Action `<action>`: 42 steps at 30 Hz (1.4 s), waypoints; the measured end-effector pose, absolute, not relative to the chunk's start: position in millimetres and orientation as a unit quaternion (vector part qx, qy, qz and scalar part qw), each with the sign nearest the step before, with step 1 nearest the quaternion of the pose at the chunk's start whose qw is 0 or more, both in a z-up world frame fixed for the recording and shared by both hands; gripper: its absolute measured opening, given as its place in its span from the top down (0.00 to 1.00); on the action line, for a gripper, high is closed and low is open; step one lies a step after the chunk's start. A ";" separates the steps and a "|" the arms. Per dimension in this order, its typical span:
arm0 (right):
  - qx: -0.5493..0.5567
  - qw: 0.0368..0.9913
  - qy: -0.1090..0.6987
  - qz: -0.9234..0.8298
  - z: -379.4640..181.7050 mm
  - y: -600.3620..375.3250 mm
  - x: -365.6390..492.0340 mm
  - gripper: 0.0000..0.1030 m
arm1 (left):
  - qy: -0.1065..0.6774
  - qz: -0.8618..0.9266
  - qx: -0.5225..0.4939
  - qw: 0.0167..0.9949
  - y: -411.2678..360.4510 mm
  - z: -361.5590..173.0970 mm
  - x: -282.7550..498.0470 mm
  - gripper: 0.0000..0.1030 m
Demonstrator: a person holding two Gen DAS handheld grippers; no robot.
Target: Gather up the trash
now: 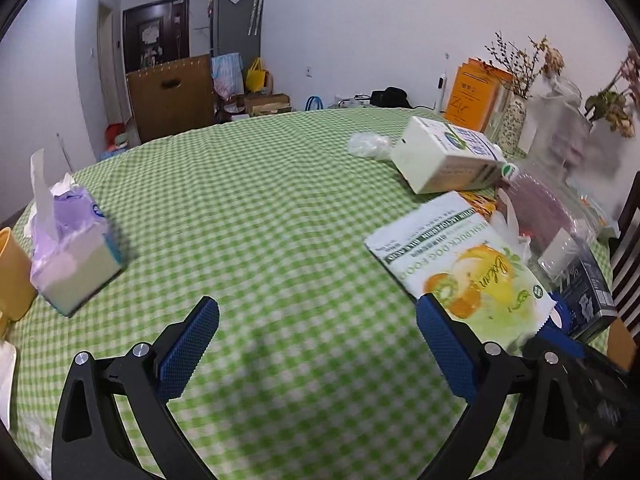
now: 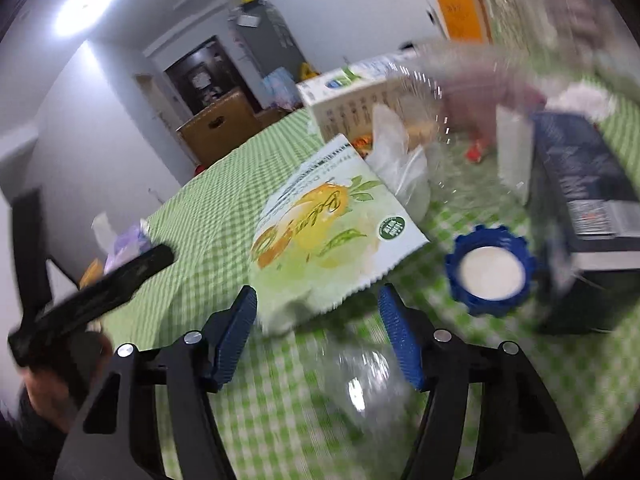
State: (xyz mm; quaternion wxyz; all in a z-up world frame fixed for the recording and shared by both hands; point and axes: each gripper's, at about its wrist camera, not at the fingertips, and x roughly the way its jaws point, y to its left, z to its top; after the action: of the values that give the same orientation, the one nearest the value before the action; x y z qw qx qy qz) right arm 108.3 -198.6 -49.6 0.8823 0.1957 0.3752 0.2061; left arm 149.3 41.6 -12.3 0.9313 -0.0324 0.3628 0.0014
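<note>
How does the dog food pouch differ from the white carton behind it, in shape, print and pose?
The dog food pouch is a thin, flat bag; the white carton is a thick rectangular box. The pouch carries orange and yellow fruit art on pale green; the carton is mostly cream with a blue-green logo and small print. The pouch sits nearer the grippers, the carton farther back. Both lie on the green checked tablecloth in the same cluster of trash.

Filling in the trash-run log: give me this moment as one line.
left tool: open, empty, over tablecloth | right tool: open, near dog food pouch | blue cap: on table | nothing held
</note>
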 end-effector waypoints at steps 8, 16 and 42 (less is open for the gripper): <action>0.151 0.901 0.338 0.226 -13.4 -179.7 115.3 0.92 | 0.363 -0.011 -0.019 0.931 49.3 -9.8 151.1 0.07; 0.097 0.936 0.237 0.241 70.0 -199.5 99.6 0.97 | 0.360 -0.044 -0.025 0.932 28.0 -6.3 154.6 0.07; 0.134 0.973 0.166 0.086 80.8 -372.7 48.5 0.96 | 0.426 -0.067 -0.021 0.902 -47.1 -2.5 200.1 0.90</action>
State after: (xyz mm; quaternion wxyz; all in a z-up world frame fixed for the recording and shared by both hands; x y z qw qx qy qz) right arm 48.5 -372.7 80.8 0.9732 0.1336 0.1663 0.0860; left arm 200.1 -47.1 -2.5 0.9019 -0.0212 0.4262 -0.0672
